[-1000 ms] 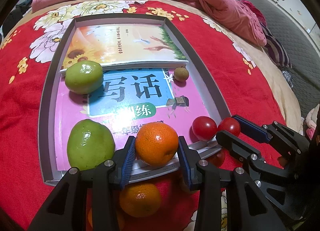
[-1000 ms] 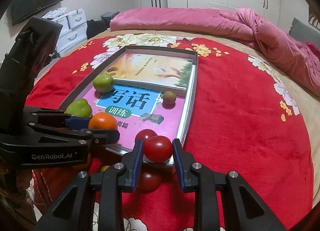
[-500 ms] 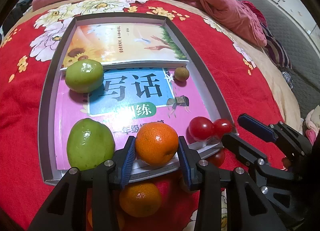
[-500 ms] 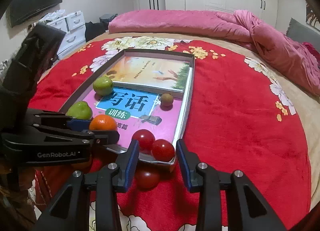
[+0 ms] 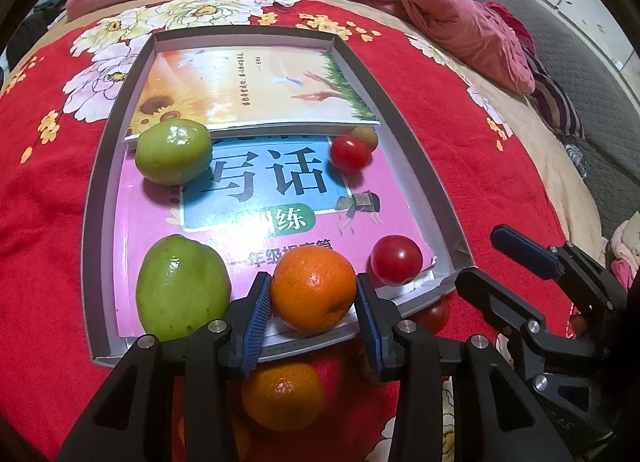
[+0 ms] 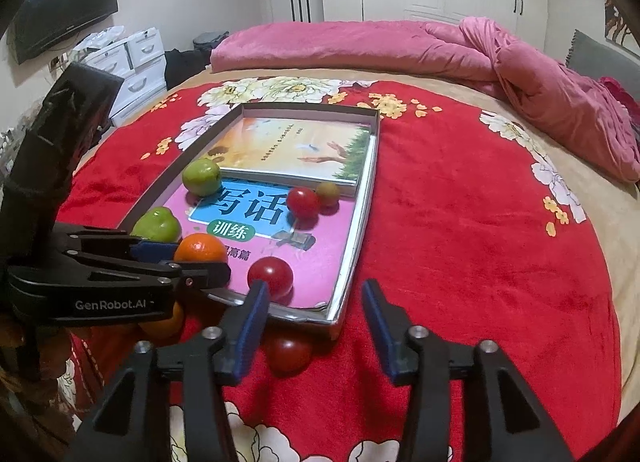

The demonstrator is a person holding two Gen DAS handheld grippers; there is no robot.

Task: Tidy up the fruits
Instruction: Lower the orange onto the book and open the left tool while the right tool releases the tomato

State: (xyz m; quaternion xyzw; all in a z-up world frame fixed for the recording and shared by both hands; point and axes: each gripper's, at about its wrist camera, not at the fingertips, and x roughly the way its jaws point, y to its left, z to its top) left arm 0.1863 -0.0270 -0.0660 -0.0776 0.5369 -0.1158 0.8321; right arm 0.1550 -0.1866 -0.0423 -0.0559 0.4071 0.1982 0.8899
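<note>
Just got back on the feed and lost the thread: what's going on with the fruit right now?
The left claw is shut on a round orange tangerine at the near edge of the shallow grey cardboard tray, which is lined with books. The right claw is open with nothing in it, at the tray's near corner. In the tray lie two green fruits and two small red tomatoes. A second orange and a third tomato lie on the red floral blanket.

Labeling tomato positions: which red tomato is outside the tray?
The round red tomato on the red blanket, just below the grey tray's near rim. The other two tomatoes sit inside, on the pink book.
</note>
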